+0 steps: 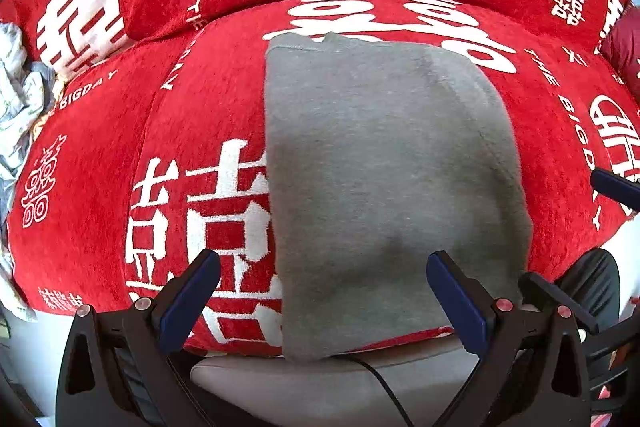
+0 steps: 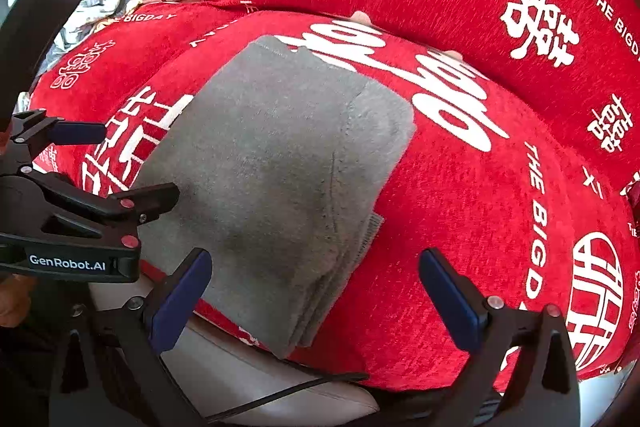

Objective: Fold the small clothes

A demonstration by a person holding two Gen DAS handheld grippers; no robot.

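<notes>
Fleece, grey folded garment, soft and light; I'd pinch its layered right edge; left claw and right claw both wide, empty.

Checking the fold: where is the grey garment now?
The folded grey garment lies on the red sofa cover, reaching its front edge, ahead of both open hand-held grippers.
</notes>
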